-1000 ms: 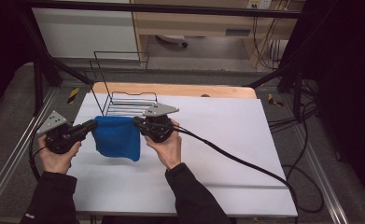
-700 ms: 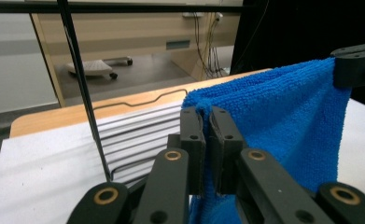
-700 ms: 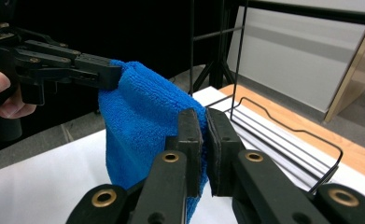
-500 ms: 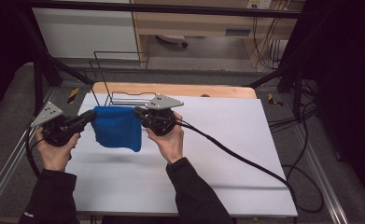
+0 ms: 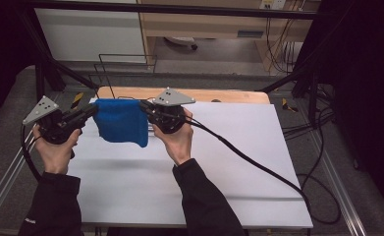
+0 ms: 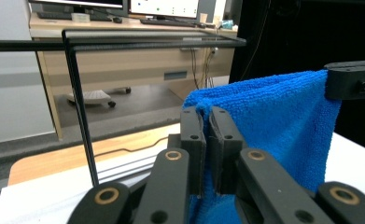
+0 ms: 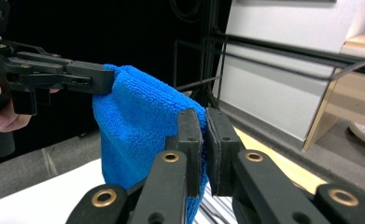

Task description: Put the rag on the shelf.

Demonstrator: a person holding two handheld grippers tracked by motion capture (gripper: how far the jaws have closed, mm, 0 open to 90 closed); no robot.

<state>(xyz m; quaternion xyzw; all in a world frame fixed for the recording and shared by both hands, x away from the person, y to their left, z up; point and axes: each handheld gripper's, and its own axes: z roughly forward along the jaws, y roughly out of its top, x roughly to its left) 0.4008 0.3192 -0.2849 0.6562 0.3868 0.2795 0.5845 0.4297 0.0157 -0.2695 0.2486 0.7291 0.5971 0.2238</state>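
We hold a blue cloth (image 5: 122,120) up in the air between us and the black wire rack (image 5: 125,66), clear above the white table (image 5: 238,162). The cloth is a soft microfibre towel with a short, fuzzy looped pile, folded over so it hangs as a rough rectangle with a rounded lower corner. Its top edge is stretched nearly level, running from our left hand-held gripper (image 5: 92,109) across to our right hand-held gripper (image 5: 144,105), so the long axis lies side to side along the table's back edge while the rest drapes straight down.

In the left gripper view, the left hand-held gripper's (image 6: 207,135) matte black jaws are pressed together on one upper corner of the cloth (image 6: 273,121), a small ridge of pile bunching out above them. In the right gripper view, the right hand-held gripper (image 7: 203,140) is likewise clamped on the opposite upper corner, with the cloth (image 7: 138,126) falling away to its left.

The rack is made of thin, straight metal rods bent into square frames, standing at the table's far edge on a pale wooden board (image 5: 229,94) with rounded corners. The table surface is smooth and flat
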